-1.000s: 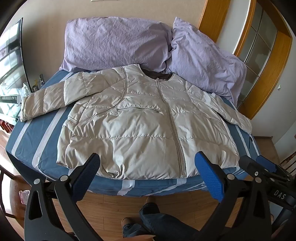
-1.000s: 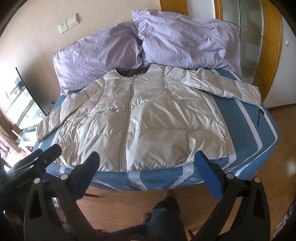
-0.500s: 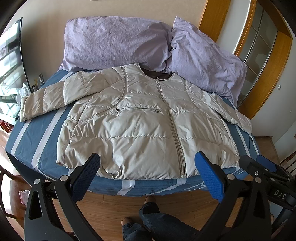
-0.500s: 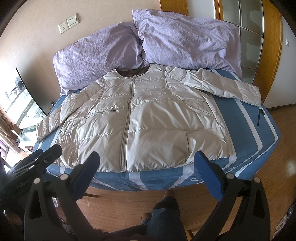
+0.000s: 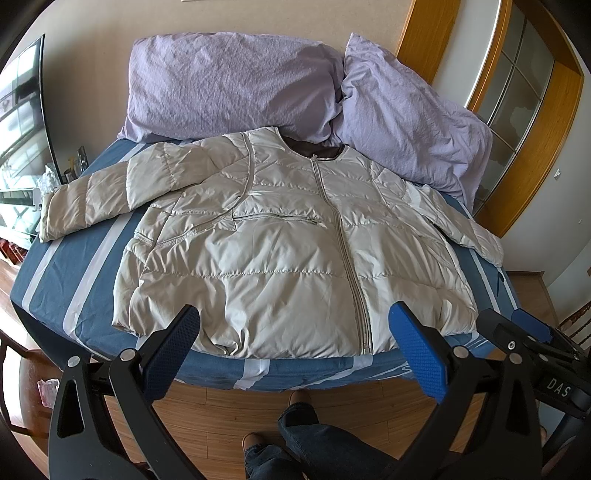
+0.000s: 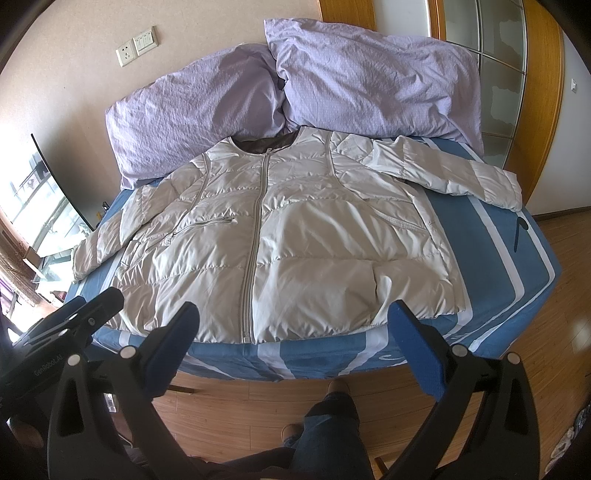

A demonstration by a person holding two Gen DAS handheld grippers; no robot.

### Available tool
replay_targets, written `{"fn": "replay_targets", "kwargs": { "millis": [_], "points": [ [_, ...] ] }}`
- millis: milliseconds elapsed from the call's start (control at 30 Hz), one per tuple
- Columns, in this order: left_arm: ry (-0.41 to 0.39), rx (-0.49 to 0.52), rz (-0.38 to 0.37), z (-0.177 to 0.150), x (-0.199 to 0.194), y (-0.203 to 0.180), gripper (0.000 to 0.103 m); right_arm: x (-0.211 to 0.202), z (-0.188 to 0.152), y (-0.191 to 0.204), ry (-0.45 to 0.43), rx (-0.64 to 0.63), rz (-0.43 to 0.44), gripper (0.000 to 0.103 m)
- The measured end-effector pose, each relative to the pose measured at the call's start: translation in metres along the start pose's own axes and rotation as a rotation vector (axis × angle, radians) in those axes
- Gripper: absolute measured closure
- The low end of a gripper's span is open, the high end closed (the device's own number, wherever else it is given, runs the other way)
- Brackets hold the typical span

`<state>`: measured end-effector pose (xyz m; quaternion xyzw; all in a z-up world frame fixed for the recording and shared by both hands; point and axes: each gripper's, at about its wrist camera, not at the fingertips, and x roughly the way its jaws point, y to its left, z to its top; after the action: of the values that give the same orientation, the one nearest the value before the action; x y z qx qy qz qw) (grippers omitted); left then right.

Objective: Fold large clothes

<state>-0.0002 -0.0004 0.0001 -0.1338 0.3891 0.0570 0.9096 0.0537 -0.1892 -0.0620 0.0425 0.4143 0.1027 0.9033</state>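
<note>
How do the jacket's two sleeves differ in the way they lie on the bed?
The left-side sleeve reaches the bed's edge, its cuff at the corner; the right-side sleeve lies wholly on the blue cover. The left-side one bends at the elbow; the right-side one runs nearly straight. Both are spread outward, unfolded, untouched.

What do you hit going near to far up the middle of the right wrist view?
Person's leg → wooden floor → blue striped bed edge → jacket → purple pillows → wall.
</note>
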Motion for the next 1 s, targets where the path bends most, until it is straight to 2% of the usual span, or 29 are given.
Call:
{"fn": "replay_targets", "kwargs": {
  "millis": [1000],
  "points": [
    [0.0, -0.001, 0.0, 0.0, 0.0, 0.0001, 0.001, -0.0021, 0.0009, 0.0003, -0.01, -0.002, 0.0, 0.002]
  ]
}}
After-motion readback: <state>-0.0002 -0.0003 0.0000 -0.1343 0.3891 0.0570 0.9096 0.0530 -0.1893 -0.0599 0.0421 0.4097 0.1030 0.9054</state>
